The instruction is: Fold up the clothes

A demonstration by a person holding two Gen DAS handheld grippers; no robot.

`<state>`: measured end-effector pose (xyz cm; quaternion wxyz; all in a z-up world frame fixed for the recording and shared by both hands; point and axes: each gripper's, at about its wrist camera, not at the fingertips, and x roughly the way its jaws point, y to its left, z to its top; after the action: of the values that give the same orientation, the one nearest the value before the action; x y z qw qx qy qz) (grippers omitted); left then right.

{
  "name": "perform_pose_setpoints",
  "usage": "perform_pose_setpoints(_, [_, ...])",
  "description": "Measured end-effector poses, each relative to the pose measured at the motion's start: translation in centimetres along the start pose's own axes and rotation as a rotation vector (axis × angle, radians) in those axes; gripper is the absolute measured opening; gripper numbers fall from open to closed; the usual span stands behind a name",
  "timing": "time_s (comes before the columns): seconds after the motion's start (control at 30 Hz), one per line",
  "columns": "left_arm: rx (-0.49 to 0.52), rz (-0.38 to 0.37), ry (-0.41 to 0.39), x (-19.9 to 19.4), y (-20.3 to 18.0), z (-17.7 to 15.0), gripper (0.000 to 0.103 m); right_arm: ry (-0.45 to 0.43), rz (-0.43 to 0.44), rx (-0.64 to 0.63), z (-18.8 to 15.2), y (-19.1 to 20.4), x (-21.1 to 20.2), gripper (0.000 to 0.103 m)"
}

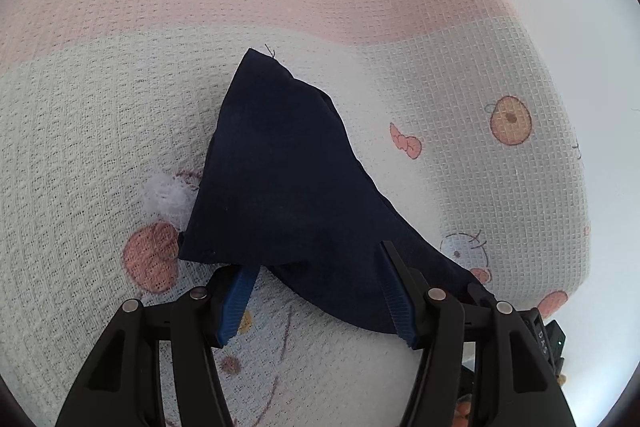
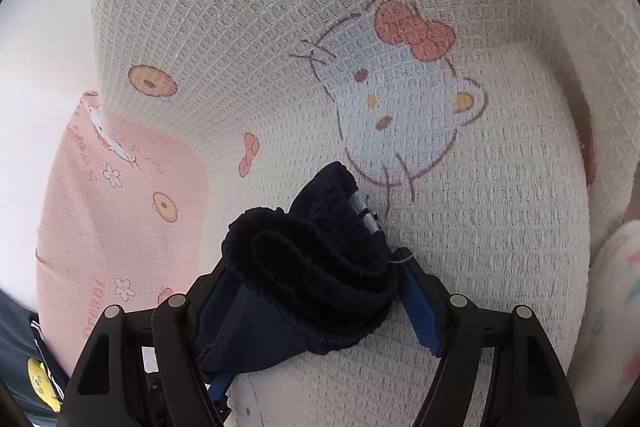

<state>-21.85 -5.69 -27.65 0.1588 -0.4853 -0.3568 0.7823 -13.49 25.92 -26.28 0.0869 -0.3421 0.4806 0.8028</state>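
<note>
Gripping the navy garment over the blanket, left gripper at its hem and right gripper around the bunched waistband, uneven pulls could skew the fold.

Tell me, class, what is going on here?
A person with a gripper in each hand is folding a dark navy garment on a cartoon-print blanket. The left gripper has a flat corner of it between its fingers. The right gripper has the bunched elastic waistband between its own.
</note>
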Motion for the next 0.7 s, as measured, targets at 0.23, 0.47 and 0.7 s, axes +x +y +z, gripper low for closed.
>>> perform_pose_setpoints(0.23, [-0.232, -0.112, -0.012, -1.9, 4.0, 0.9, 0.057, -0.029, 0.007, -0.01, 0.2, -0.7, 0.1, 0.062])
perform_pose_setpoints(0.47, [-0.254, -0.065, -0.088, -2.5, 4.9, 2.6, 0.057, -0.032, -0.028, -0.052, 0.3, -0.7, 0.2, 0.051])
perform_pose_setpoints(0.7, [-0.113, 0.051, -0.097, -3.7, 3.6, 2.1, 0.056, -0.021, -0.137, -0.204, 0.4, 1.2, 1.1, 0.04])
